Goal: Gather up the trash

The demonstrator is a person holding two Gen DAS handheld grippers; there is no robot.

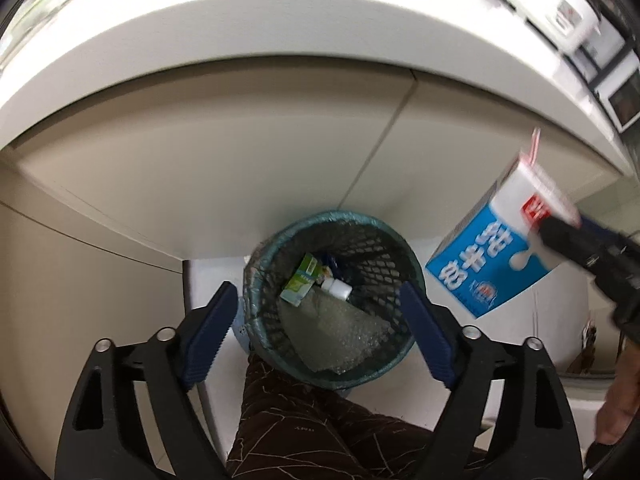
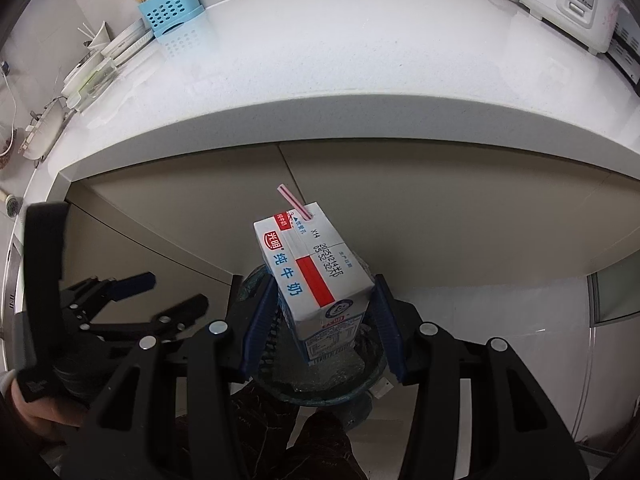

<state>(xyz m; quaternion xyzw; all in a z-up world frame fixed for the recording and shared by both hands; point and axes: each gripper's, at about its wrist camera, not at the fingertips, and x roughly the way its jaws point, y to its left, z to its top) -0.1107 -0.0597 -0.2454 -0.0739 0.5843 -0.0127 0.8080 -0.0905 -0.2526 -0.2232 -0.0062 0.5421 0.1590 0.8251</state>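
A blue and white milk carton (image 2: pixel 316 276) with a striped straw is held between the pads of my right gripper (image 2: pixel 326 316), above a dark mesh trash bin (image 2: pixel 320 384). In the left wrist view the carton (image 1: pixel 496 248) hangs to the right of and above the bin (image 1: pixel 332 300). The bin holds a green carton (image 1: pixel 300 284), a small white bottle (image 1: pixel 338 288) and clear plastic wrap (image 1: pixel 340 336). My left gripper (image 1: pixel 320 336) is open and empty above the bin; it also shows in the right wrist view (image 2: pixel 172 292).
A white countertop (image 2: pixel 320 80) overhangs beige cabinet doors (image 1: pixel 240 168). On it stand a blue utensil holder (image 2: pixel 172 16), dishes (image 2: pixel 100 64) at left and a rice cooker (image 2: pixel 572 0) at right. The person's dark trousers (image 1: pixel 304 432) are beside the bin.
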